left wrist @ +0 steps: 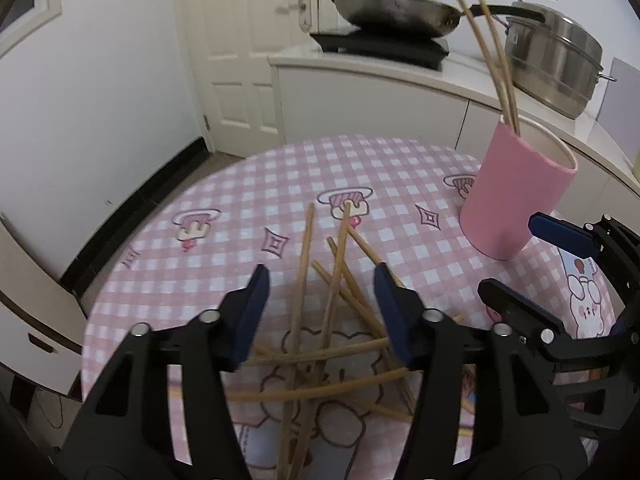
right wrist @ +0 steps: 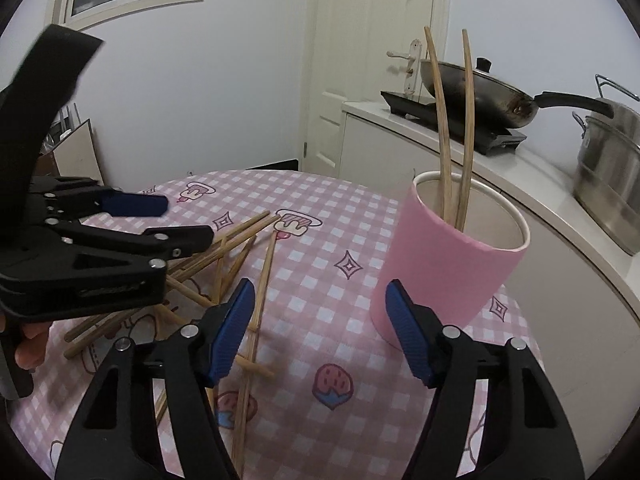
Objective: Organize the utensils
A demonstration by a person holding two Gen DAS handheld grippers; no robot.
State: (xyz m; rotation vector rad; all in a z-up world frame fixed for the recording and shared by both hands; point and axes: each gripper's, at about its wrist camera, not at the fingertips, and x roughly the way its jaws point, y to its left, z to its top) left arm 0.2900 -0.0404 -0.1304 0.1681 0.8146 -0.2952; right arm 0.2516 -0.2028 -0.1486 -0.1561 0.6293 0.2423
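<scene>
Several bamboo chopsticks point(left wrist: 336, 280) lie in a crossed pile on the pink checked tablecloth point(left wrist: 240, 208); the pile also shows in the right wrist view point(right wrist: 224, 256). A pink holder cup point(left wrist: 516, 196) stands upright at the right with two chopsticks point(left wrist: 492, 52) in it; it also shows in the right wrist view point(right wrist: 448, 264). My left gripper point(left wrist: 320, 276) is open and empty, hovering over the pile. My right gripper point(right wrist: 320, 292) is open and empty, between the pile and the cup, with one loose chopstick point(right wrist: 260, 300) by its left finger.
A white counter point(left wrist: 400, 80) behind the table carries a hob with a wok point(left wrist: 396, 12) and a steel steamer pot point(left wrist: 556, 68). A white door point(left wrist: 240, 60) is at the back. The table edge drops to the floor on the left.
</scene>
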